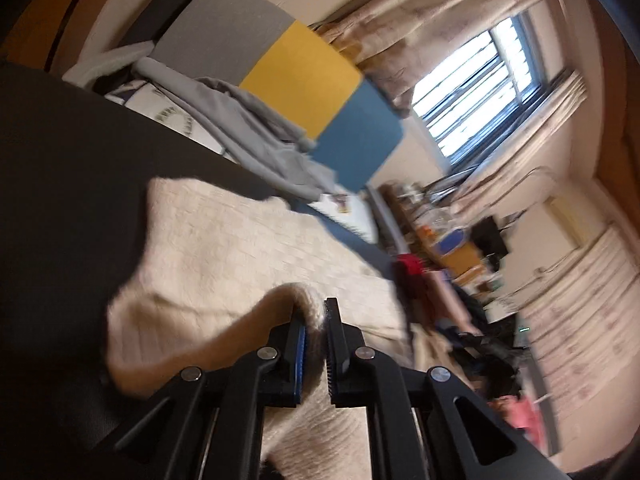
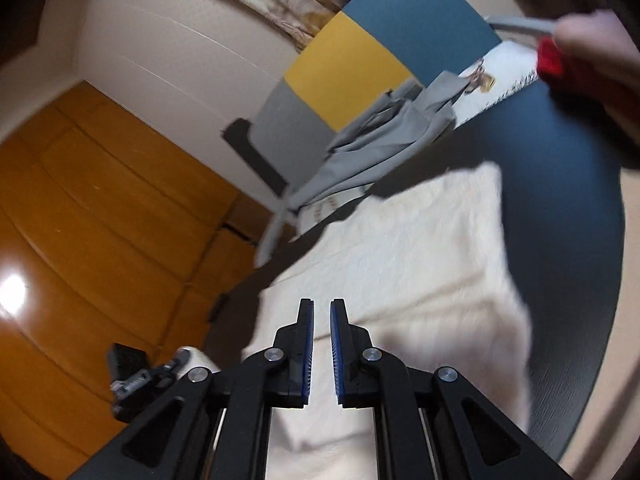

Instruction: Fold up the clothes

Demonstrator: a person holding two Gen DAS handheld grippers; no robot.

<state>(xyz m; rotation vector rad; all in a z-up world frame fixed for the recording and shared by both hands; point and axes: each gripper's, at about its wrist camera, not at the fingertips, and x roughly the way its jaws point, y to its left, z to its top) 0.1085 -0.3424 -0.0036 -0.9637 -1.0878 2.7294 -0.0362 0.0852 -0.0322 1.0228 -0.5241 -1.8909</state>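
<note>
Sweater [image 1: 224, 248] fold pinched by left hand-held gripper [image 1: 316, 312]; right view misses it

- The left black two-finger hand-held gripper [image 1: 316, 322] pinches a fold of cream knitted sweater [image 1: 248, 248] between its blue-padded fingers.
- The right black hand-held gripper [image 2: 321, 320] has its fingers slightly parted, holding nothing.
- A hand [image 2: 592, 40] shows at 2 o'clock in the right wrist view.

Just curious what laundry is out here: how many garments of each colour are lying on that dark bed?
Cream: 1, the knitted sweater, pinched by the left gripper
Grey: 1, the crumpled garment by the headboard
Total: 2
</note>
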